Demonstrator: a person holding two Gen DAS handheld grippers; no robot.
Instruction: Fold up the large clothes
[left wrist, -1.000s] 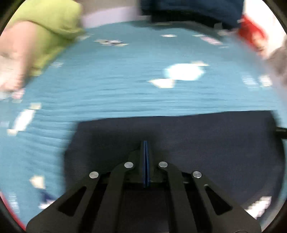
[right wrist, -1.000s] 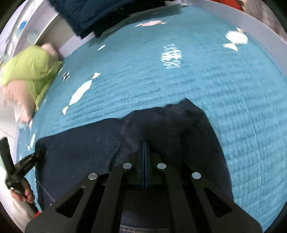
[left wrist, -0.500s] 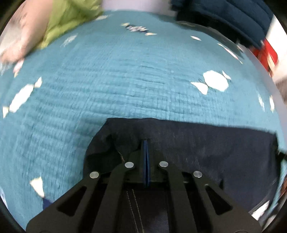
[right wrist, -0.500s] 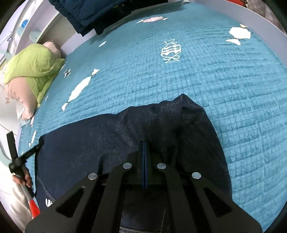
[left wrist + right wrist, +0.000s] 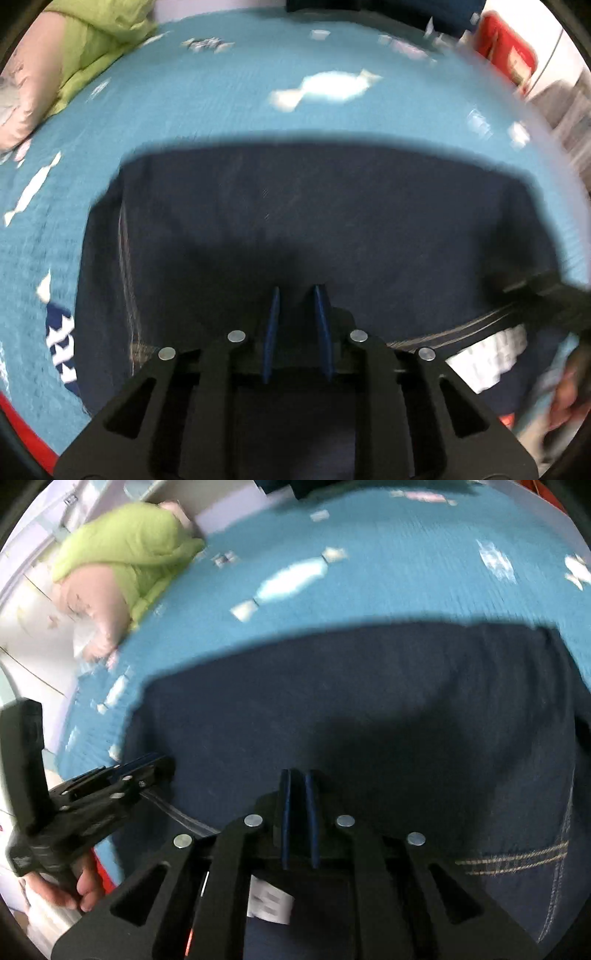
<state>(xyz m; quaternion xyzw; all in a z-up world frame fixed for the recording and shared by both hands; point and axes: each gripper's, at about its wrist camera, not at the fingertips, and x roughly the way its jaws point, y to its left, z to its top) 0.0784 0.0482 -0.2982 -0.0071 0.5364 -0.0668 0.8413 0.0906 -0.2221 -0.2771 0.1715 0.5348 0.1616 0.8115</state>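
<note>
With the left gripper [image 5: 296, 295] parted and releasing and the right gripper [image 5: 298, 779] barely parted, the fold of the dark jeans [image 5: 314, 221] is being laid on the bed [image 5: 229, 110] toward 12 o'clock; next, regrasp an edge.

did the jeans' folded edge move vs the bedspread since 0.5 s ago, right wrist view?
Yes. The jeans now spread flat, their far edge nearer the white candy print on the bedspread.
</note>
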